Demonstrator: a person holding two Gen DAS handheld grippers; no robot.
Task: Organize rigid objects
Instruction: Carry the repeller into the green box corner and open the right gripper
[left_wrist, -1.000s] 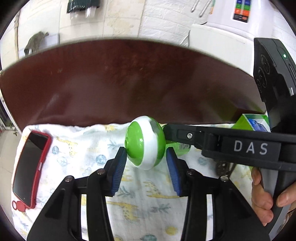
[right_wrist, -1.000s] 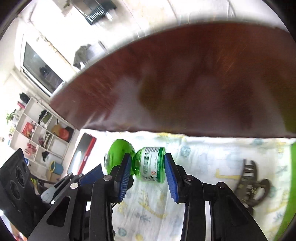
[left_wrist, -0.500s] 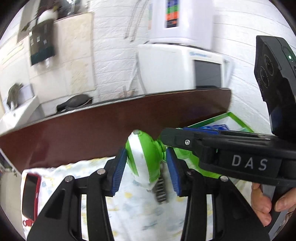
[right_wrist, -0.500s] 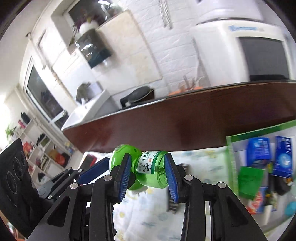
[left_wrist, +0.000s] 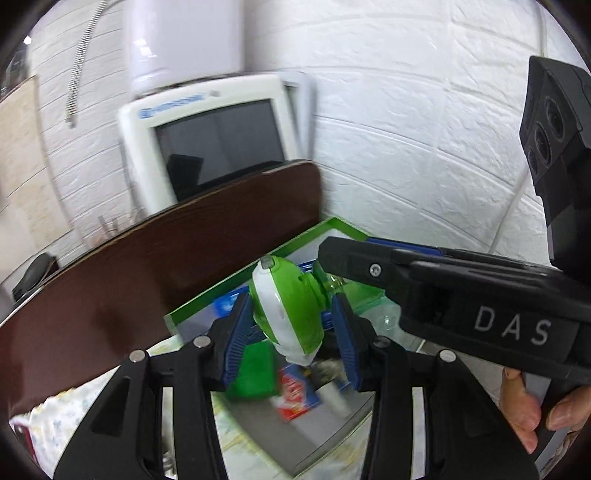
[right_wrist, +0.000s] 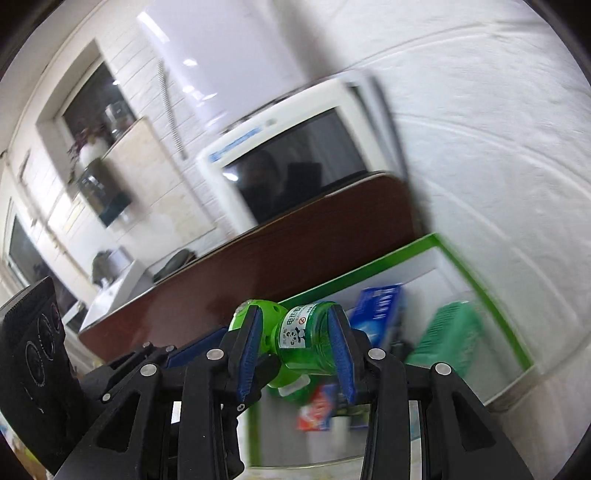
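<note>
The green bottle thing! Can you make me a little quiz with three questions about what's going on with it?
1. True or false: only one gripper holds the green and white device with its green bottle.
2. Which part sits between the jaws of the right gripper? A) the green bottle B) the blue box C) the red packet
3. Fill in: below the held item lies a tray with a ____ rim.

Key:
1. False. The left gripper clamps the green and white device, the right one clamps the bottle.
2. A
3. green
</note>
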